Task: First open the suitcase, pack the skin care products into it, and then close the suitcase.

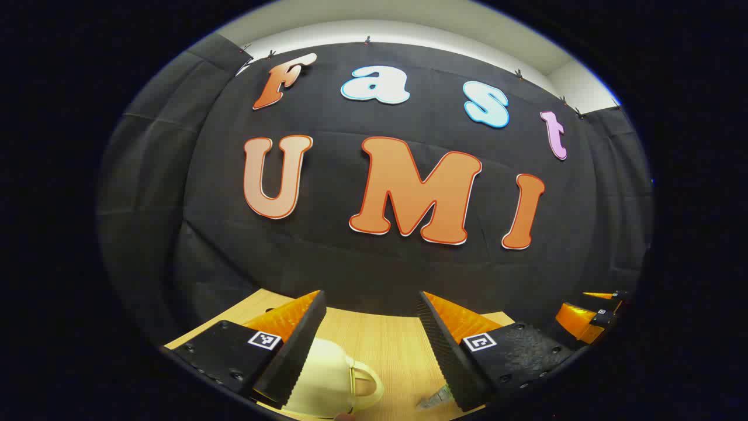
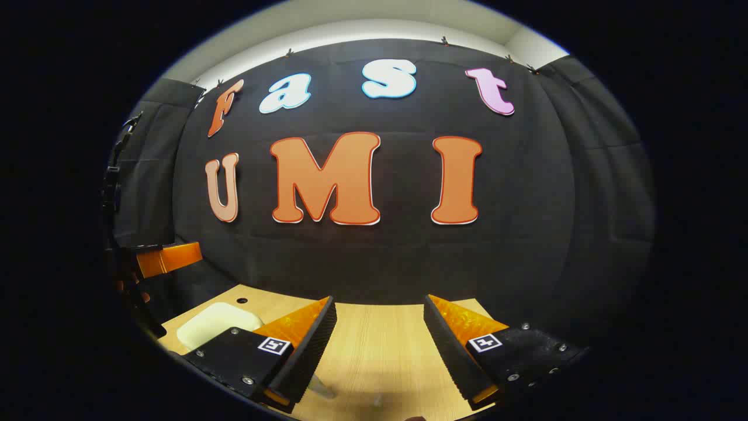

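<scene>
Both grippers' fingers gape above the table (cream suitcase closed).

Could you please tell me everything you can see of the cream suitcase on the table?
The suitcase is a small cream case with a smooth, hard-looking shell, rounded corners and a looped handle of the same colour. It lies flat on the wooden table, apparently closed. In the left gripper view the left gripper partly hides it; whether they touch is unclear.

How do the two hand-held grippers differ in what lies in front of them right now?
The left hand-held gripper has the cream suitcase below its open fingers, against one of them; the right hand-held gripper has only bare wooden table between its fingers, the suitcase off to its side. Both are open, holding nothing, facing the black cloth wall.
</scene>
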### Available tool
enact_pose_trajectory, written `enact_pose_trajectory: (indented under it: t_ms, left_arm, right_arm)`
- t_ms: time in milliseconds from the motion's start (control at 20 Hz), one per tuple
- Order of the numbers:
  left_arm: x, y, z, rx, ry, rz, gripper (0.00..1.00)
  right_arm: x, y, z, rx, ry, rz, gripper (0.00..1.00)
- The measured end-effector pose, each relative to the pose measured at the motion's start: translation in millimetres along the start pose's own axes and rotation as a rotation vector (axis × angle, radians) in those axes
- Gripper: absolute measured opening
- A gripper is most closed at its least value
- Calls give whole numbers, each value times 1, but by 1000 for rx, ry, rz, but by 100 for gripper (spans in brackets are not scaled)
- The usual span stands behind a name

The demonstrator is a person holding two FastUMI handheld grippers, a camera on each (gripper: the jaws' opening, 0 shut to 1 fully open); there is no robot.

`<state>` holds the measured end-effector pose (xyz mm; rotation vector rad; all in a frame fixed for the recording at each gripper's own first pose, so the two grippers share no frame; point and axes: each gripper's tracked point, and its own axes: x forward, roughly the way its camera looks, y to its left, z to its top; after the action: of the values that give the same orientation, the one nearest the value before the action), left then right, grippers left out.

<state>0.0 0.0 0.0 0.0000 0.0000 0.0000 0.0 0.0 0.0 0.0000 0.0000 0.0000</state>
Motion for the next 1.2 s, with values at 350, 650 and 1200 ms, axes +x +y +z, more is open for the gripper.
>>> enact_pose_trajectory:
  t_ms: [350,650,1200]
  left_arm:
    - [10,18,-9,-5,21,35,97]
    - [10,22,-9,3,20,48,97]
    - [6,1,-27,147,26,18,97]
  right_arm:
    - [12,9,-4,-1,26,1,95]
    - [12,7,-6,-9,34,0,95]
    - [6,-2,-14,-19,58,-14,95]
